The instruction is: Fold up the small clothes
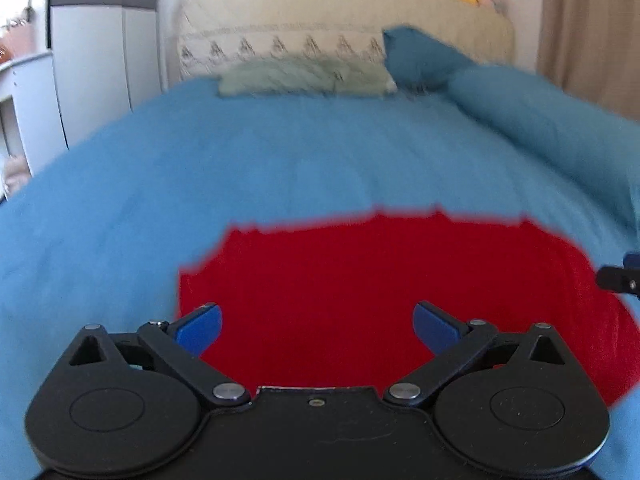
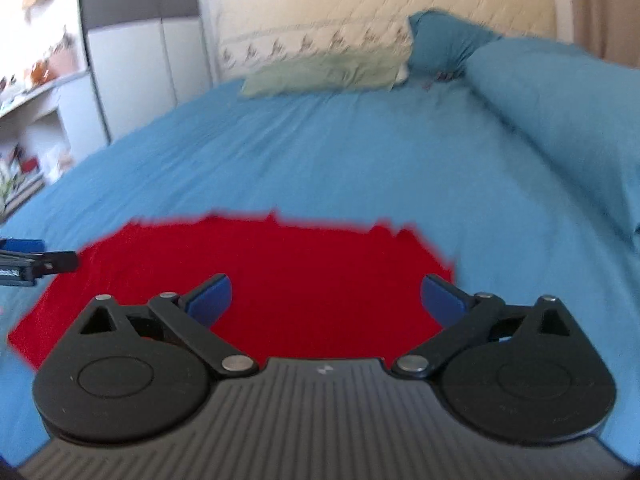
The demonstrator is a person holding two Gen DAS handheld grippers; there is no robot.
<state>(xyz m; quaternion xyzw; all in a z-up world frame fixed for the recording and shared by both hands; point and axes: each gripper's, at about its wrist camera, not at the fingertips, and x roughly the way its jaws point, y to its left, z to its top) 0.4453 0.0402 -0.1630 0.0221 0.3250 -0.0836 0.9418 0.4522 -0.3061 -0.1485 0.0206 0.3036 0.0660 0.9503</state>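
The left tool (image 1: 317,326) stands wide, its two blue fingertips (image 1: 200,330) far apart at the bottom of the left wrist frame, with nothing between them but air. Below and beyond the gap lies the red cloth (image 1: 360,292), spread flat on the blue bed (image 1: 200,168). The cloth fills the lower middle and lower right of this frame; its left edge runs just past the left fingertip, and its jagged far edge crosses the middle of the frame. Whether the fingertips touch the cloth cannot be told, as the picture is blurred. At the right edge of the frame a dark piece of the right tool (image 1: 618,278) shows over the cloth's right side.

In the right wrist frame the right tool (image 2: 326,300) is likewise spread wide and holds nothing. Its blue fingertips (image 2: 210,300) hang over the red cloth (image 2: 280,276), which here lies in the lower left and centre; the cloth's right corner ends just beside the right-hand fingertip. The left tool (image 2: 36,264) pokes in at the left edge, over the cloth's left side.

Towards the top of both frames the blue bed (image 2: 360,152) runs to a pale green pillow (image 1: 304,78), a teal pillow (image 1: 424,56) and a cream quilted headboard (image 1: 360,4). A long blue bolster (image 1: 552,120) lies along the right.
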